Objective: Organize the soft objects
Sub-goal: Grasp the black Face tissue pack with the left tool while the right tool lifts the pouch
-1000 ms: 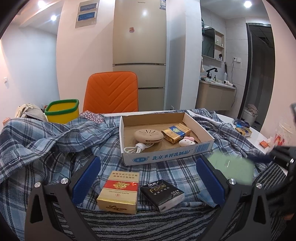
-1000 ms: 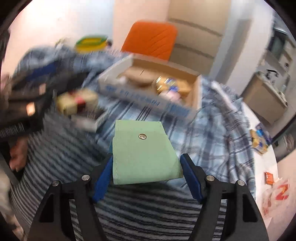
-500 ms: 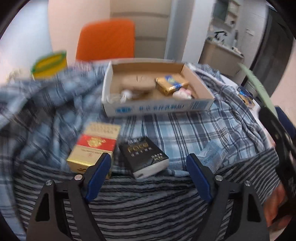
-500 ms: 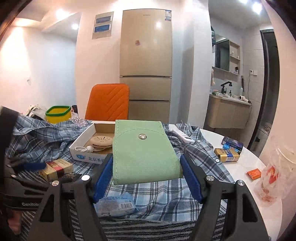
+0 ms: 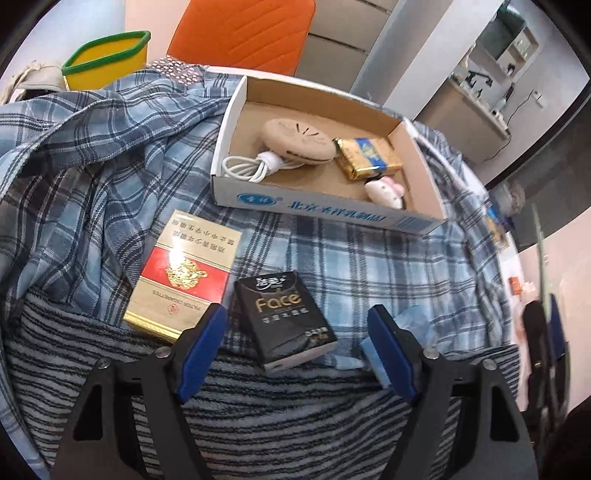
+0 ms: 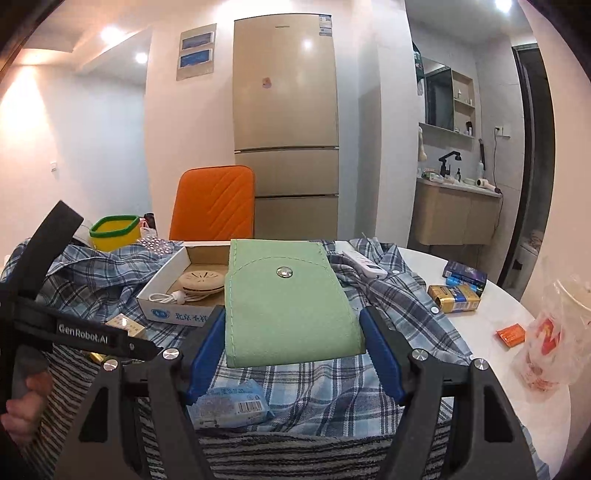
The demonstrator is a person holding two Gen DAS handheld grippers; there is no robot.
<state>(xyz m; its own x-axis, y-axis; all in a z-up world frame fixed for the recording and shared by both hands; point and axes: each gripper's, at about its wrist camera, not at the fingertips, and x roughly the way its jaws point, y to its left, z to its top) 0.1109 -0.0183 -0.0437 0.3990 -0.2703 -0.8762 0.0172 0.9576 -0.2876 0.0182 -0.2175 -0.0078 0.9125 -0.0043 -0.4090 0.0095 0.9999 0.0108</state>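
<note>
My right gripper point(image 6: 293, 339) is shut on a green pouch point(image 6: 288, 302) with a metal snap, held level above the plaid shirt point(image 6: 391, 299). My left gripper point(image 5: 297, 341) is open, its jaws on either side of a black "Face" tissue pack point(image 5: 284, 317) that lies on the cloth. A light blue tissue pack point(image 5: 413, 328) lies by the left gripper's right finger; it also shows in the right wrist view point(image 6: 231, 404). A striped towel point(image 5: 258, 413) lies at the near edge.
A red and gold cigarette carton point(image 5: 184, 284) lies left of the black pack. An open cardboard box point(image 5: 325, 210) behind holds a round beige device, a gold pack and a small pink toy. A yellow bin point(image 5: 107, 59) and orange chair point(image 5: 243, 33) stand behind.
My left gripper has moved down and forward over the black tissue pack. My right gripper swung from tilted down to level, still holding the green pouch.
</note>
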